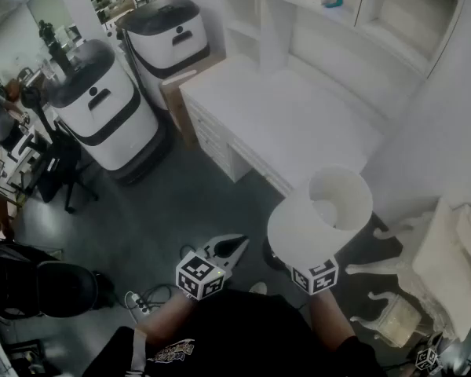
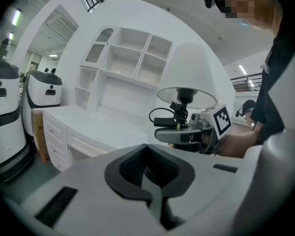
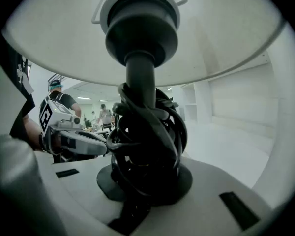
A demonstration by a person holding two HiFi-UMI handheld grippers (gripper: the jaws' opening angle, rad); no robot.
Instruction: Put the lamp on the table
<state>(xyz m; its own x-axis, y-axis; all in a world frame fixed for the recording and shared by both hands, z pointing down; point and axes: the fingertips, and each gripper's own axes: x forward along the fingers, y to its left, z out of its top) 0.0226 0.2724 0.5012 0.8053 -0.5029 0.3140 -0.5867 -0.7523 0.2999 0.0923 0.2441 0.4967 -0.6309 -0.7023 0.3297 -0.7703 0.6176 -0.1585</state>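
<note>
White desk [image 1: 298,116] with hutch shelves fills the head view. The lamp [image 1: 320,210] hangs over the dark floor short of it, with an ornate white chair [image 1: 447,258] close at right and two service robots [image 1: 102,108] well left. Left gripper view: the left gripper [image 2: 148,173] has its jaws together, empty. Right gripper view: the right gripper [image 3: 143,183] is clamped on the stem [image 3: 140,87], wound with black cord [image 3: 150,136]. The top-heavy shade could swing the lamp, or clip the shelves.

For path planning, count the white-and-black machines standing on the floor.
2: near machine left of the table, far machine behind it, by the table's end. Others may be hidden.
</note>
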